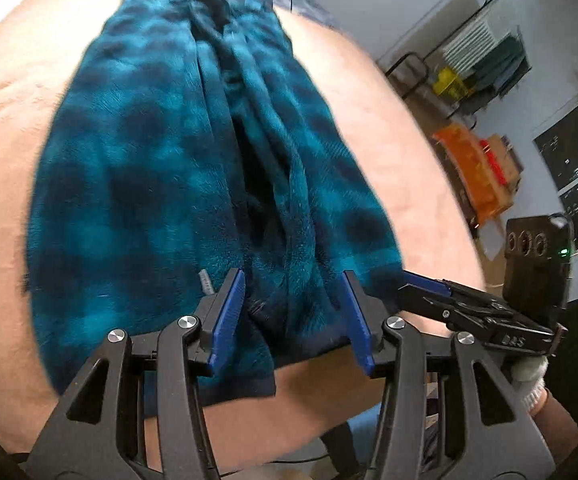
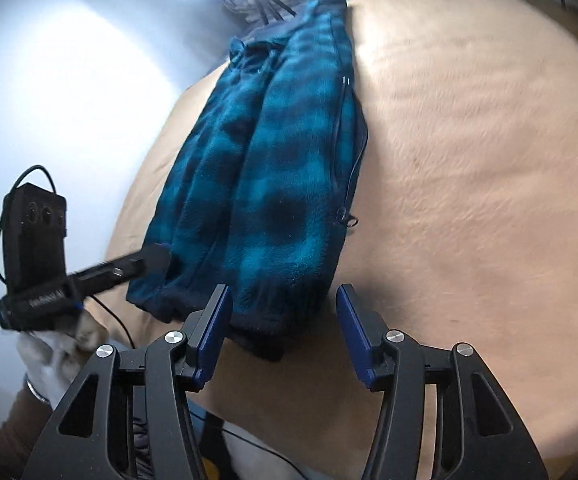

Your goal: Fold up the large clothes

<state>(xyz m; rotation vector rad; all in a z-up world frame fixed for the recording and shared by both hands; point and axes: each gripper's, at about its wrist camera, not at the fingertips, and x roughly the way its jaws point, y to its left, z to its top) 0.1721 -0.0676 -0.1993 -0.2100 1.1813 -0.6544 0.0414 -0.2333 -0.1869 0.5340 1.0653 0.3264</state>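
While a teal and dark blue checked fleece garment is laid lengthwise on a peach-coloured bed cover, folded into a long narrow shape, both tongs are held at its near hem. The left gripper is seen with its blue pads parted; the hem is framed between them, but no pressing of the pads on the cloth is shown. The right gripper is likewise spread, with the garment's near corner lying between the pads and not clamped. A zip pull and cord are seen at the garment's right edge in the right wrist view. Each tool is carried by a white-gloved hand. A clothes rack and an orange item are visible beyond the bed.
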